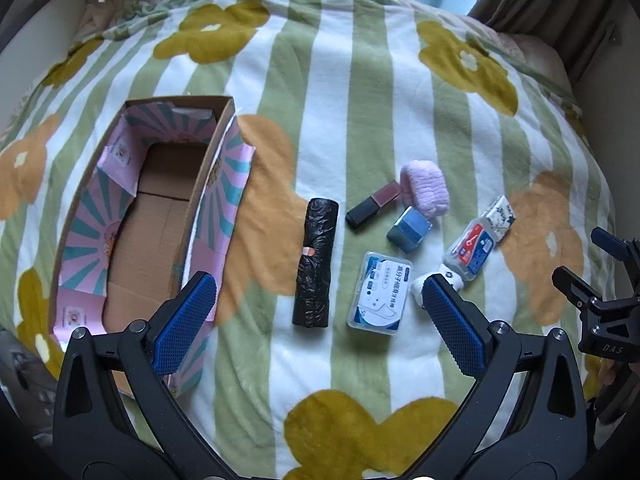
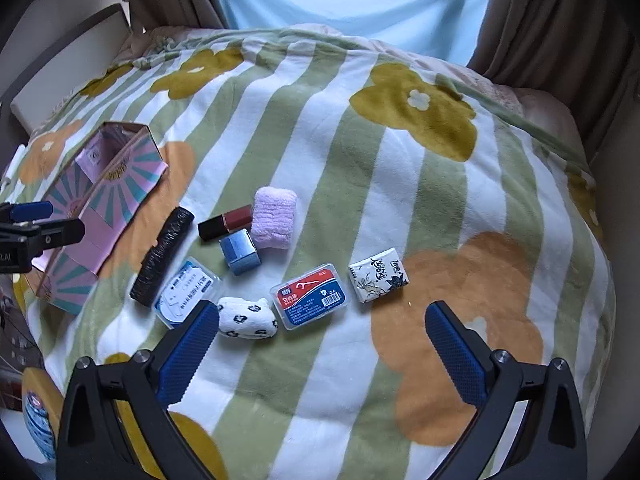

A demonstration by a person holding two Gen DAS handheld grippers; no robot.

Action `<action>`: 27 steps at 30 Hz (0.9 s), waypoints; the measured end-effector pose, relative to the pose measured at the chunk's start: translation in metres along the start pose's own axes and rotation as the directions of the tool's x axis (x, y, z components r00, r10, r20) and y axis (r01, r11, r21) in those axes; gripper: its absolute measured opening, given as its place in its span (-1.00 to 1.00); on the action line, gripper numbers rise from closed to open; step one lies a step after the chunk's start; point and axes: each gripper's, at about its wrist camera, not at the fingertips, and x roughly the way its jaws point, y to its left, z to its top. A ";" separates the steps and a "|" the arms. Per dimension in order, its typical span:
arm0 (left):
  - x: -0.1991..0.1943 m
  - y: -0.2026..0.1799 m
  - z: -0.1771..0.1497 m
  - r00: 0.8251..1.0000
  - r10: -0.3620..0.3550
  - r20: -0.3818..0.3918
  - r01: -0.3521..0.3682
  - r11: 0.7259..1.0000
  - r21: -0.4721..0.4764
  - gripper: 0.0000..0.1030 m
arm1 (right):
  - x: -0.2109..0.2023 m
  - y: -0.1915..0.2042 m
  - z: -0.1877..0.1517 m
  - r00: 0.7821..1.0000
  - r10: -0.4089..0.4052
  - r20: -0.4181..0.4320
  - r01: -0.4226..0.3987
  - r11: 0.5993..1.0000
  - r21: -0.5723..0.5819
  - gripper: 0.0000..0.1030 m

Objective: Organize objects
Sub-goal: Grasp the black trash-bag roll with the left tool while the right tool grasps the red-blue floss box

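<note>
An open cardboard box (image 1: 132, 216) with pink flaps lies on the bed at left, with nothing inside; the right wrist view shows that box (image 2: 100, 208) too. To its right lie a black bag roll (image 1: 315, 262), a lipstick (image 1: 373, 205), a pink towel roll (image 1: 425, 188), a blue block (image 1: 409, 230), a white floss case (image 1: 380, 295), a red-blue floss case (image 2: 308, 296), a tissue pack (image 2: 378, 275) and a spotted white toy (image 2: 248, 318). My left gripper (image 1: 318, 302) is open above the roll and white case. My right gripper (image 2: 318, 330) is open, near the toy.
A green-and-white striped blanket (image 1: 360, 100) with flower prints covers the bed. Brown curtains (image 2: 540, 20) and a pale blue window lie beyond. The right gripper's body (image 1: 600, 292) shows at the right edge, the left gripper's tip (image 2: 28, 224) at the left edge.
</note>
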 end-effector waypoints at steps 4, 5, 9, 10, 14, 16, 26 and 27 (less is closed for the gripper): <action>0.049 0.002 0.007 0.998 -0.009 -0.065 0.007 0.999 -0.034 0.90 | 0.047 -0.005 0.000 0.999 0.016 -0.030 -0.018 0.997 -0.071 0.99; 0.061 0.002 0.008 0.997 -0.007 -0.082 0.004 0.999 -0.038 0.84 | 0.057 -0.006 0.001 0.999 0.023 -0.035 -0.026 0.996 -0.083 0.98; 0.106 0.005 0.014 0.990 0.001 -0.144 -0.009 0.999 -0.053 0.69 | 0.096 -0.004 0.002 0.996 0.049 -0.076 -0.058 0.990 -0.126 0.89; 0.115 0.006 0.014 0.988 0.000 -0.156 -0.009 0.998 -0.056 0.68 | 0.105 -0.003 0.002 0.995 0.054 -0.087 -0.065 0.989 -0.135 0.86; 0.142 0.007 0.013 0.980 -0.014 -0.199 0.004 0.999 -0.050 0.48 | 0.129 0.001 0.002 0.990 0.077 -0.120 -0.096 0.983 -0.154 0.83; 0.153 0.005 0.010 0.975 -0.010 -0.223 0.003 0.999 -0.034 0.43 | 0.140 0.002 0.002 0.987 0.089 -0.134 -0.111 0.981 -0.161 0.83; 0.181 0.004 -0.004 0.965 0.027 -0.261 -0.025 1.000 0.012 -0.23 | 0.168 -0.010 -0.007 0.971 0.137 -0.194 -0.170 0.972 -0.164 0.62; 0.181 0.003 -0.004 0.967 0.026 -0.255 -0.022 1.000 0.019 -0.27 | 0.170 -0.012 -0.008 0.970 0.136 -0.200 -0.171 0.971 -0.168 0.62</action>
